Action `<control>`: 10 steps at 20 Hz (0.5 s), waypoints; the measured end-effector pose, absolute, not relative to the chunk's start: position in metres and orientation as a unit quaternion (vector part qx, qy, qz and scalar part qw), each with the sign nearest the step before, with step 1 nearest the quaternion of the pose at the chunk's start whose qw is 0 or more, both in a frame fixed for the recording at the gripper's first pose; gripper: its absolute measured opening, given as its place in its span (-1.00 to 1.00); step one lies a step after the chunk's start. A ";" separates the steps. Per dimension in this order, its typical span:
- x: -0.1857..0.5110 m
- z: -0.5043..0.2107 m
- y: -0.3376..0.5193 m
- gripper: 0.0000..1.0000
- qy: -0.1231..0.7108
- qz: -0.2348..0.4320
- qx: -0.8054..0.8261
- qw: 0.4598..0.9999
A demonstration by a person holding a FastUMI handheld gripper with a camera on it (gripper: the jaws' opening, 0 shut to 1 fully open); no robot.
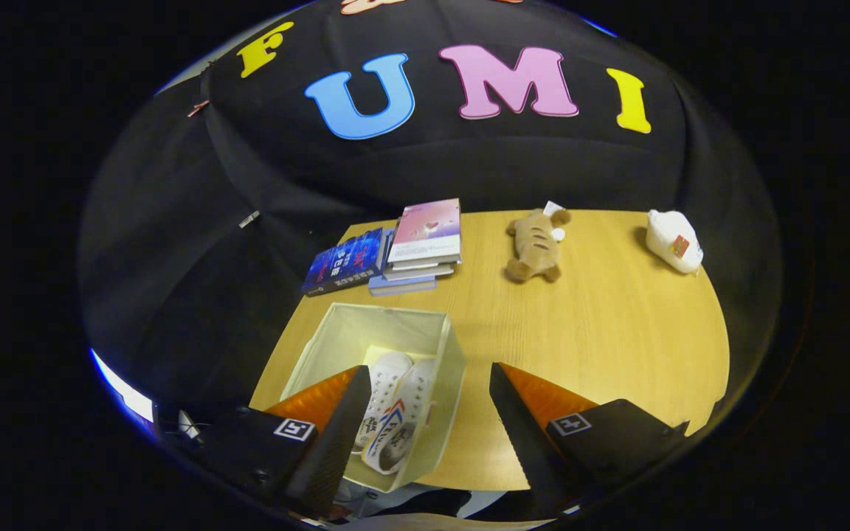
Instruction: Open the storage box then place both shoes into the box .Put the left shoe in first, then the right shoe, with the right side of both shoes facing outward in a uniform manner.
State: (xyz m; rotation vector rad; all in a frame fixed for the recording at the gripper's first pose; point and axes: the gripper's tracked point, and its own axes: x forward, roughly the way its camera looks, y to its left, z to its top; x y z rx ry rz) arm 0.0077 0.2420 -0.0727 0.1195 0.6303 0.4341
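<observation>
Table (617,332): light wood-grain top, smooth, faintly satin. Storage box (454,369) on the table: pale fabric walls, matt. Two shoes (395,413) inside the box: white, smooth uppers with a slight sheen. Books (425,236) beyond the box: glossy paper covers. Plush toy (536,247) right of the books: brown, fuzzy. The gripper (429,413) hangs with fingers spread wide over the box.

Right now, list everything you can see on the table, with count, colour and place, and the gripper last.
Table: one, light wood.
Storage box: one, cream, open, near edge of the table, partly between the fingers.
Shoes: two, white, side by side inside the box.
Books: a small stack plus a dark blue one beside it, beyond the box.
Plush toy: one, brown, far side.
White packet: one, far corner.
Gripper: one, open, holding nothing.
</observation>
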 end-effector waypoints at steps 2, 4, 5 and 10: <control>0.019 -0.050 0.214 0.98 0.268 0.216 0.035 0.938; 0.028 -0.027 0.188 0.98 0.228 0.220 0.017 0.948; 0.032 -0.015 0.177 0.98 0.207 0.221 0.015 0.953; 0.052 0.040 0.114 0.97 0.098 0.203 0.030 0.974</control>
